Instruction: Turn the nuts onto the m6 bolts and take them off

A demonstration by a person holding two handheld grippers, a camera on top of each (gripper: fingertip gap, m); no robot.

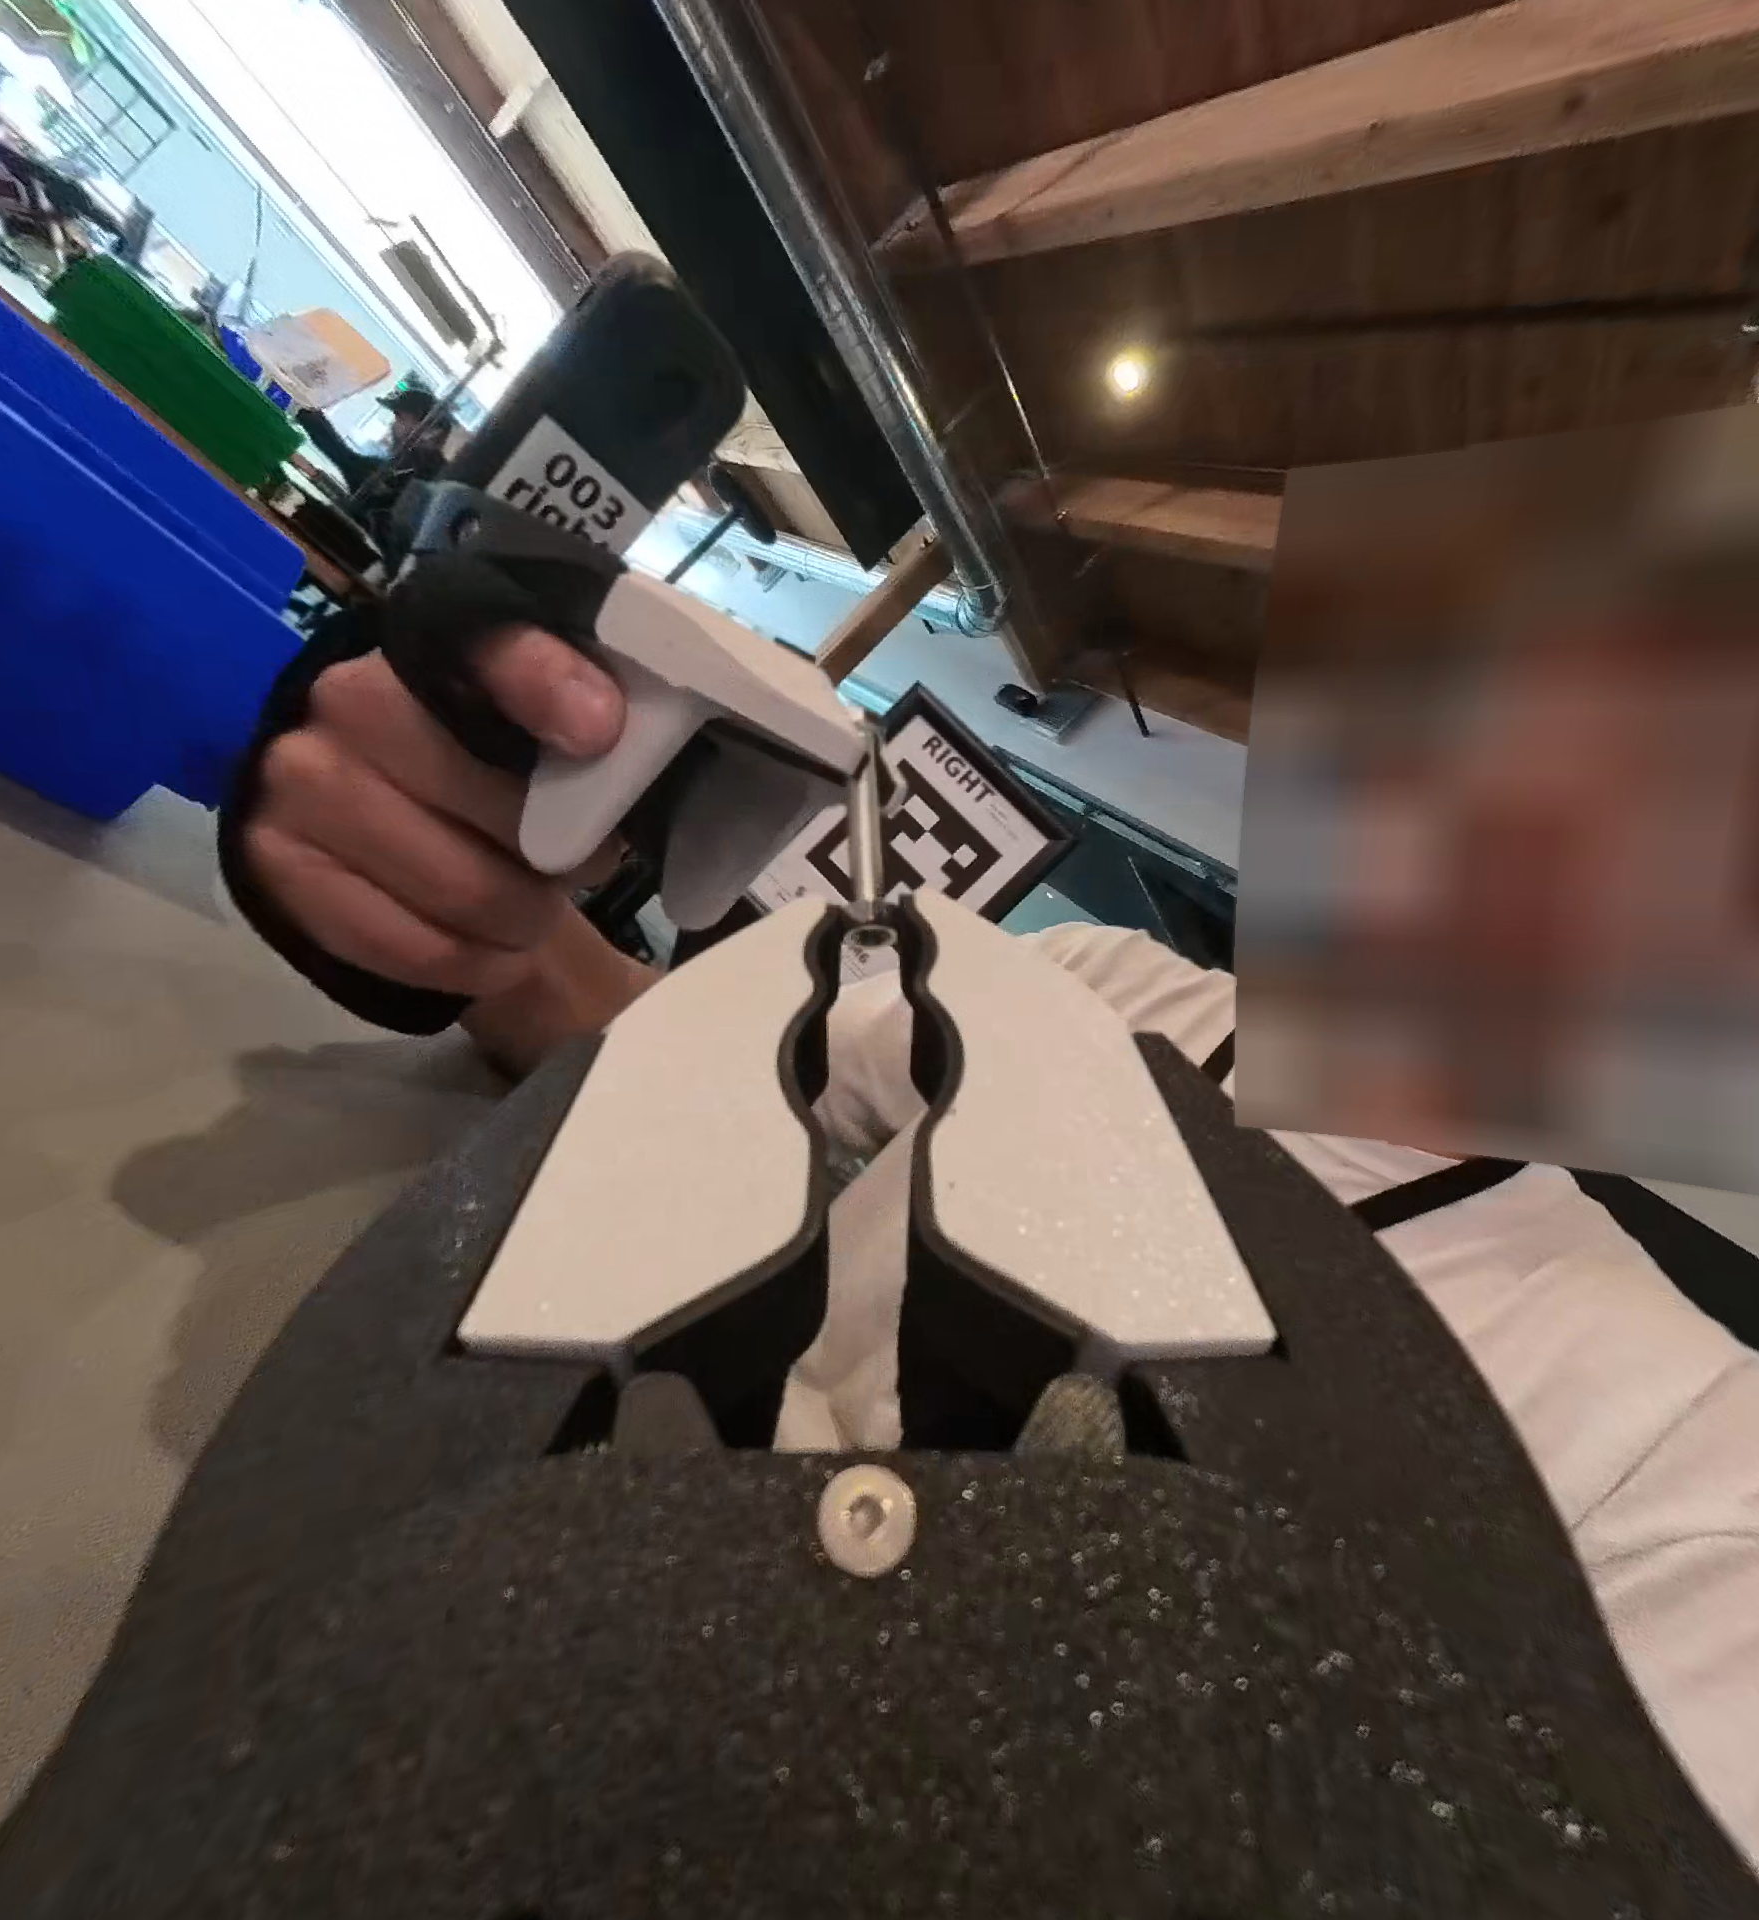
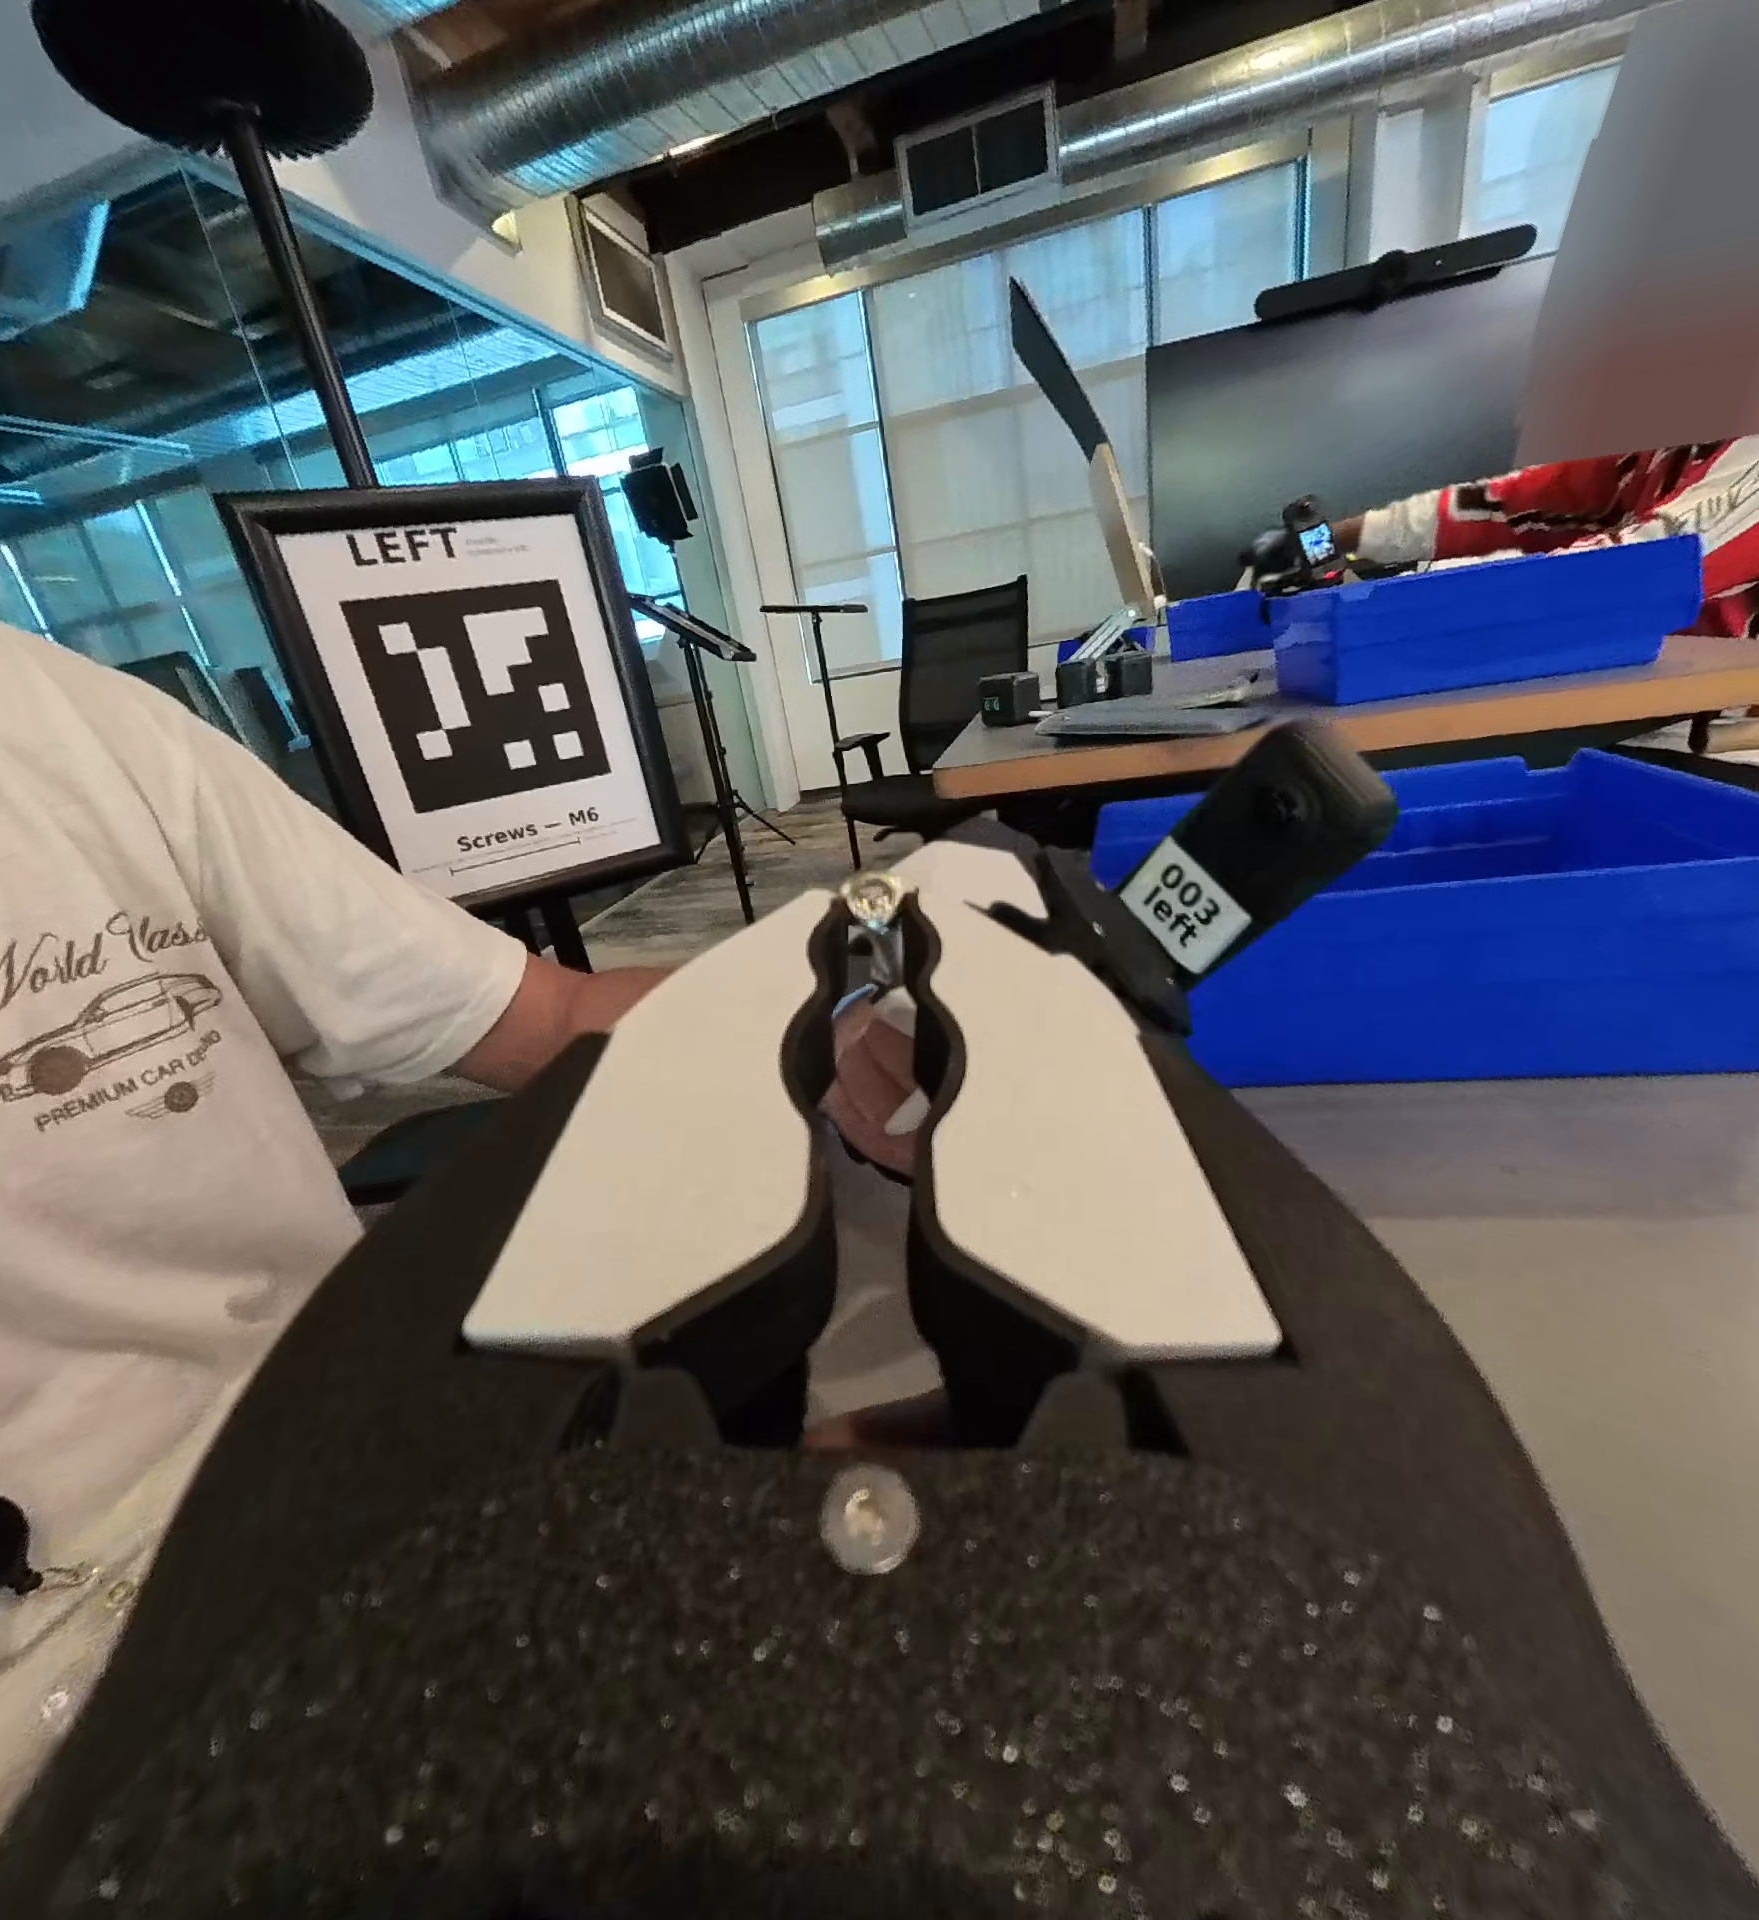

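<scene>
The left gripper point(image 1: 870, 928) is clamped on a nut point(image 1: 871, 937); the right gripper point(image 2: 873, 904) is clamped on the bolt point(image 1: 862, 831) head. Blue bins point(image 2: 1540, 935) sit at far right, contents hidden.

The desk point(image 2: 1581, 1247) is a plain, pale grey surface. In the right wrist view a large blue plastic bin point(image 2: 1529, 935) sits directly on it toward the far edge, its long wall facing the camera and its inner dividers showing over the rim. In the left wrist view the same desk point(image 1: 75, 1039) shows at the left, with the blue bin point(image 1: 54, 644) standing on it near the far left edge. A person's forearm lies close over the desk beside the bin; whether it touches the surface cannot be told.

A second desk point(image 2: 1374, 727) with a wood-coloured edge stands farther back, carrying more blue bins point(image 2: 1477, 623), small black boxes point(image 2: 1010, 696) and a flat dark item point(image 2: 1145, 722).
</scene>
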